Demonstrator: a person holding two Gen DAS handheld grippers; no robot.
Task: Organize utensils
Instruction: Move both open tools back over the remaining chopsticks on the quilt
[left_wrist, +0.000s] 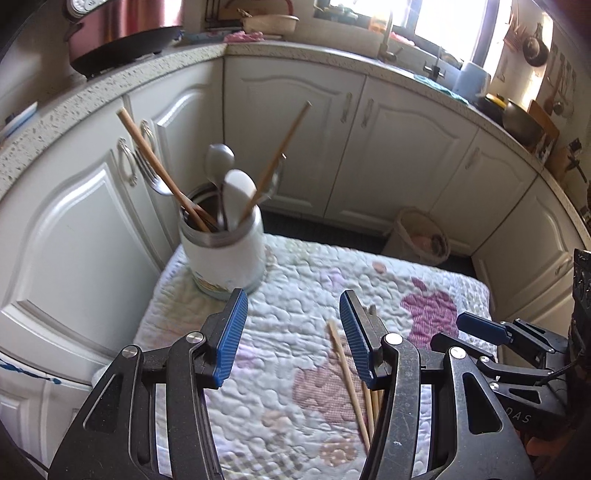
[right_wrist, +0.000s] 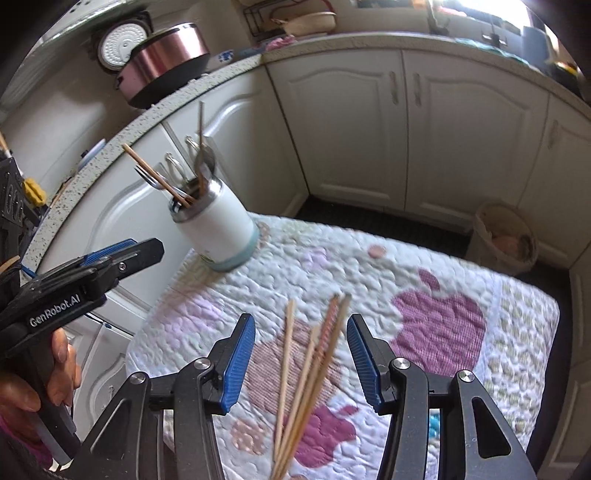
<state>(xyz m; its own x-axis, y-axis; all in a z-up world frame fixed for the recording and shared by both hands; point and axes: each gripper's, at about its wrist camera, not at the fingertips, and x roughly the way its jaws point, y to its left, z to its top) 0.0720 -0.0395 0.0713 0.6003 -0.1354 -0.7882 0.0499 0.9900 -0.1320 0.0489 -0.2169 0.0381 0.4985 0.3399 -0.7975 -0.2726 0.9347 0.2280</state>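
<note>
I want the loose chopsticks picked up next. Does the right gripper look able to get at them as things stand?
Probably yes. The right gripper is open, and the chopsticks lie on the quilted cloth right between its fingers, with nothing over them. The left gripper is off to the side.

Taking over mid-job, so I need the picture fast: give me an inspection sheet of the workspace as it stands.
Surface: quilted cloth with pink apple patterns, covering a low stand.
Job's things: white utensil holder upright at the far left corner, holding chopsticks, a fork and spoons; loose chopsticks lying on the cloth, fanned out.
Clutter: nothing seen on the cloth.
Grippers: left gripper open, empty, over bare cloth; right gripper open, its pads on either side of the loose chopsticks, not pressing them.
Cables: a thin dark lead by the right gripper's body.
Surroundings: cream cabinets, speckled worktop, rice cooker, small bin on the floor.
</note>
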